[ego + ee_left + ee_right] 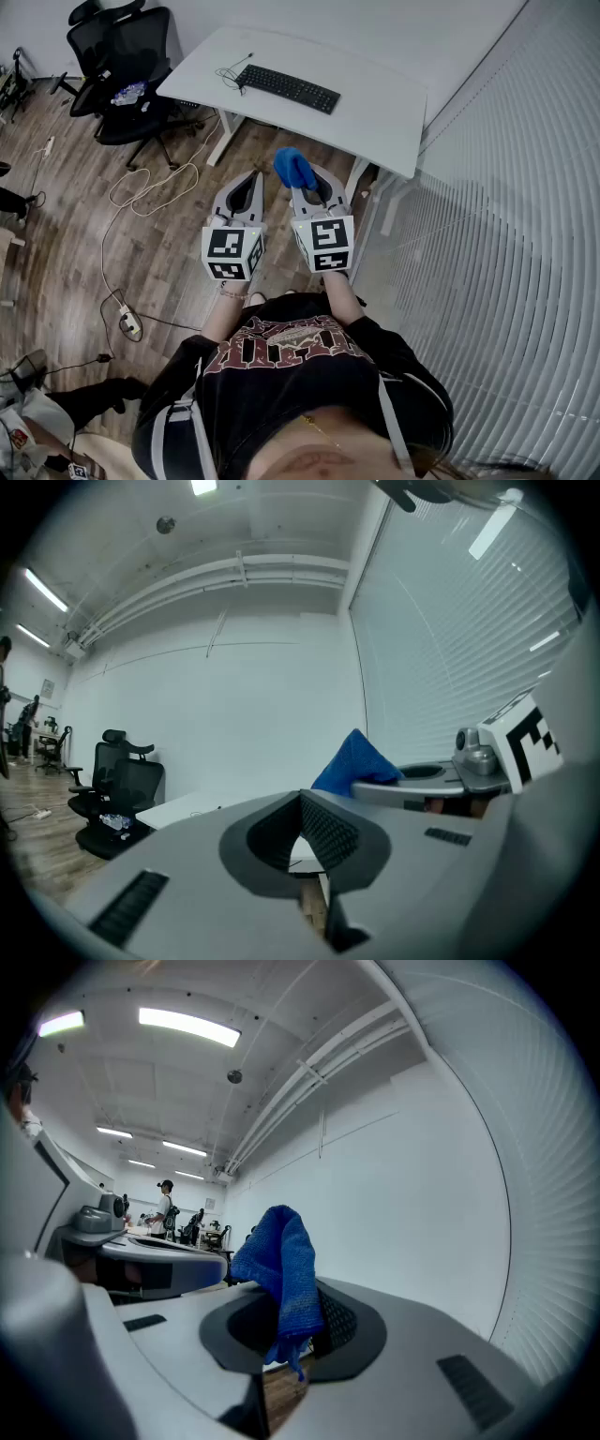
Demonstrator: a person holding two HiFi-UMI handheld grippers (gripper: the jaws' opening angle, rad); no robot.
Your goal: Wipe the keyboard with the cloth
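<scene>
The black keyboard lies on a white desk some way ahead of me, well beyond both grippers. A blue cloth sticks up from the tips of my right gripper, which is shut on it; in the right gripper view the cloth drapes over the pads. My left gripper is held level beside it, shut with nothing between its jaws. From the left gripper view, the cloth shows as a blue peak to the right. Both grippers hover over the wooden floor, in front of my chest.
A black office chair stands left of the desk. Cables and a power strip lie on the floor at left. Window blinds run along the right side. People stand far off in the right gripper view.
</scene>
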